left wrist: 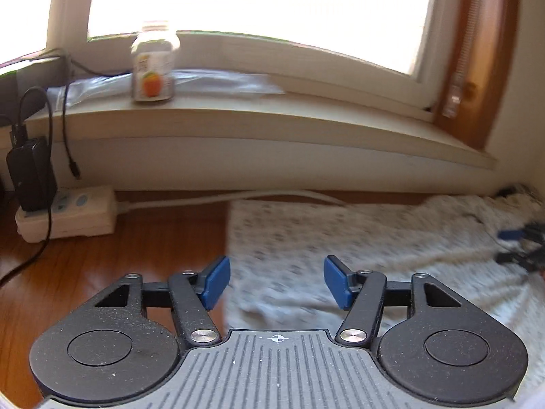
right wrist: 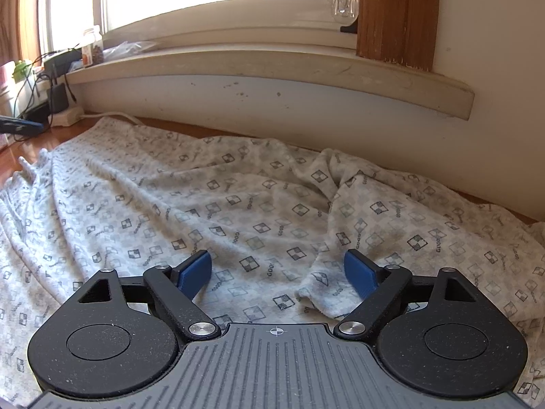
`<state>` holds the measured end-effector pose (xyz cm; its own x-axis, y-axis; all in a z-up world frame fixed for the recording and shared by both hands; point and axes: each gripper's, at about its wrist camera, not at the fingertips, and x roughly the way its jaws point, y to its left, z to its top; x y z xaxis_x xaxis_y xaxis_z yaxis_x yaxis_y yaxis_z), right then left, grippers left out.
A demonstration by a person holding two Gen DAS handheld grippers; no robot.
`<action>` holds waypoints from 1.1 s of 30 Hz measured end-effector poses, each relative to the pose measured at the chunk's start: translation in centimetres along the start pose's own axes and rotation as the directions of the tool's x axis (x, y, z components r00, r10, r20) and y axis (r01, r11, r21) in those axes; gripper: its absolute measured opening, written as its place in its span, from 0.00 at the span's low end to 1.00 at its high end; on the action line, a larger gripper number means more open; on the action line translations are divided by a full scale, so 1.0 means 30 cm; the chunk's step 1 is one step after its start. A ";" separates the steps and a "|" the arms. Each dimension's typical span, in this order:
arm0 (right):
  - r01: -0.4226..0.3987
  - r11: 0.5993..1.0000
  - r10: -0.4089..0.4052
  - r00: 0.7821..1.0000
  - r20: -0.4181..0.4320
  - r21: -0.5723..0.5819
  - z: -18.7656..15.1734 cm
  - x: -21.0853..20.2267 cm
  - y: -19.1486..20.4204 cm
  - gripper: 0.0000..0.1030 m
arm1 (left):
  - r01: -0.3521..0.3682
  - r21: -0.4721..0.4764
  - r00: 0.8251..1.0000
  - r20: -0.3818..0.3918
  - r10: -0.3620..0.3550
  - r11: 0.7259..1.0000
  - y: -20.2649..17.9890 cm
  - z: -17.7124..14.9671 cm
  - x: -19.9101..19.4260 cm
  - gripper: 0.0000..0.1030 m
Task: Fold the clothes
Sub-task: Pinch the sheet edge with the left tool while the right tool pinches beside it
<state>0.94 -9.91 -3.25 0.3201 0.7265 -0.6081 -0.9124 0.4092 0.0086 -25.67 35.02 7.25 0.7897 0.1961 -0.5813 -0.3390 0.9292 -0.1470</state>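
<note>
A white garment [right wrist: 238, 197] printed with small grey checker squares lies spread and wrinkled on the wooden floor below the window sill. In the left wrist view its left edge [left wrist: 306, 238] runs just ahead of my left gripper [left wrist: 276, 281], which is open above that edge, blue pads apart with nothing between them. My right gripper [right wrist: 277, 274] is open low over the cloth, with a raised fold [right wrist: 320, 279] lying between its fingers. The right gripper [left wrist: 521, 248] also shows blurred at the far right of the left wrist view.
A white power strip [left wrist: 68, 214] with a black charger [left wrist: 30, 173] and cables sits on the wooden floor [left wrist: 136, 255] at left. A bottle [left wrist: 155, 64] stands on the window sill [left wrist: 272, 119]. The wall [right wrist: 306, 116] borders the garment's far side.
</note>
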 end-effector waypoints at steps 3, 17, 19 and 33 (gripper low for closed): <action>-0.001 1.000 0.001 1.000 -0.001 -0.003 0.000 0.000 0.002 0.83 | 0.005 0.000 1.000 -0.021 -0.005 1.000 0.043 0.022 0.072 0.51; 0.023 0.993 -0.020 1.000 0.021 -0.115 0.096 -0.044 0.022 0.64 | 0.089 0.042 0.996 -0.023 -0.088 0.995 0.078 0.054 0.257 0.45; 0.055 0.990 -0.054 0.998 0.017 -0.129 0.152 -0.013 0.007 0.60 | 0.097 0.036 0.995 -0.025 -0.096 0.995 0.089 0.065 0.268 0.45; 0.052 0.993 -0.059 0.996 -0.068 -0.103 0.261 0.254 -0.108 0.61 | 0.072 0.058 0.997 -0.025 -0.070 0.996 0.114 0.105 0.313 0.05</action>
<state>8.33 -1.38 -1.71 0.3552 0.6620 -0.6599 -0.9160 0.3872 -0.1047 -17.81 41.04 3.80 0.7987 0.1223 -0.5892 -0.2513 0.9575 -0.1419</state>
